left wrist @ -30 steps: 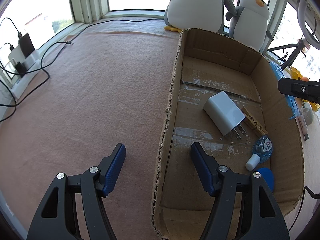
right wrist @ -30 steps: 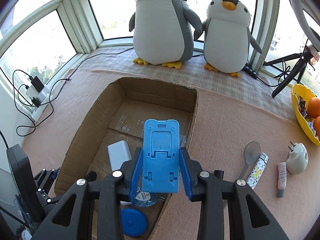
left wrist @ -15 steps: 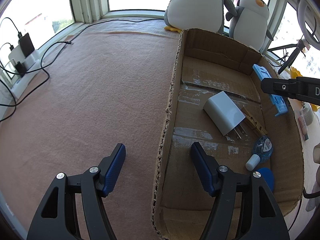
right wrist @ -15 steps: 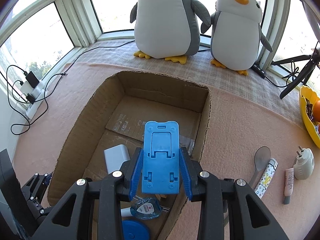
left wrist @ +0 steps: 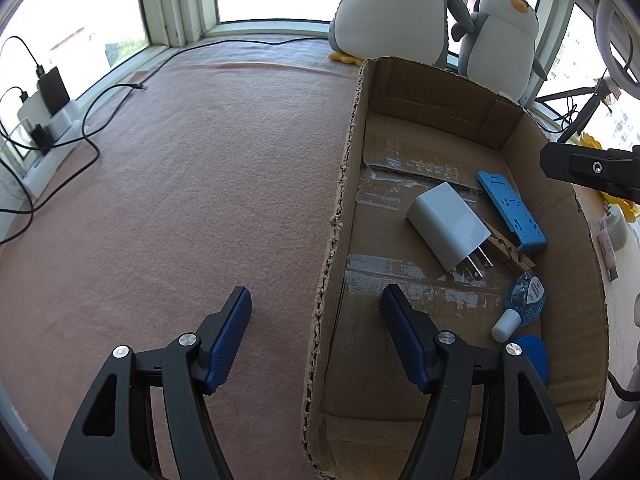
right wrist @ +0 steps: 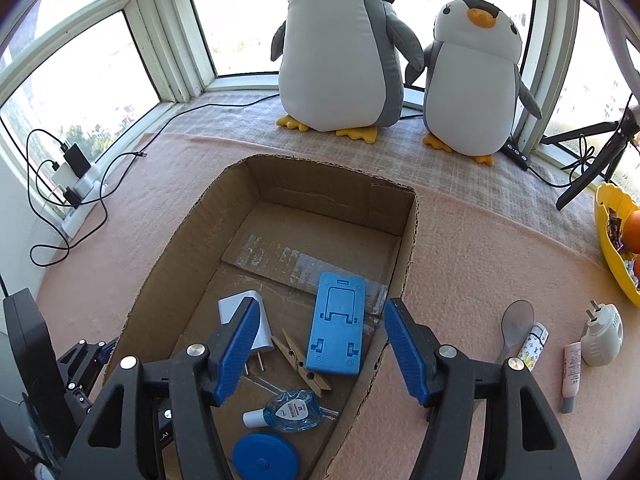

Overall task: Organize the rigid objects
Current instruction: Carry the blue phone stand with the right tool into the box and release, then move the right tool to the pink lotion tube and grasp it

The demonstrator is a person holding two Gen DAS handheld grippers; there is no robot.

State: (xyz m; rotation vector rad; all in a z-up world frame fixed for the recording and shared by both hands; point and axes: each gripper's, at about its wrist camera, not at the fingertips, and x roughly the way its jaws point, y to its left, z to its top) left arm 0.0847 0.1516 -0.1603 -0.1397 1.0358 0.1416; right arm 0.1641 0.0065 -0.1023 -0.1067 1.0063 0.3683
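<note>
A blue phone stand (right wrist: 338, 326) lies flat on the floor of the open cardboard box (right wrist: 408, 236), next to a wooden clothespin (right wrist: 304, 364) and a white charger (right wrist: 262, 332). It also shows in the left wrist view (left wrist: 510, 210). My right gripper (right wrist: 318, 356) is open and empty above it. My left gripper (left wrist: 316, 334) is open and empty, straddling the box's left wall (left wrist: 336, 216). A small clear blue bottle (right wrist: 288, 412) and a blue round lid (right wrist: 266, 458) lie in the box's near end.
On the pink felt right of the box lie a spoon (right wrist: 514, 326), a patterned tube (right wrist: 532, 346), a pink tube (right wrist: 570, 374) and a white plug-in device (right wrist: 602, 334). A yellow fruit bowl (right wrist: 612, 248) stands far right. Two penguin plushies (right wrist: 340, 48) stand behind. Cables and a power strip (left wrist: 44, 136) lie left.
My right gripper opened and let go of the blue phone stand, which now lies flat in the box. The left gripper has not moved.
</note>
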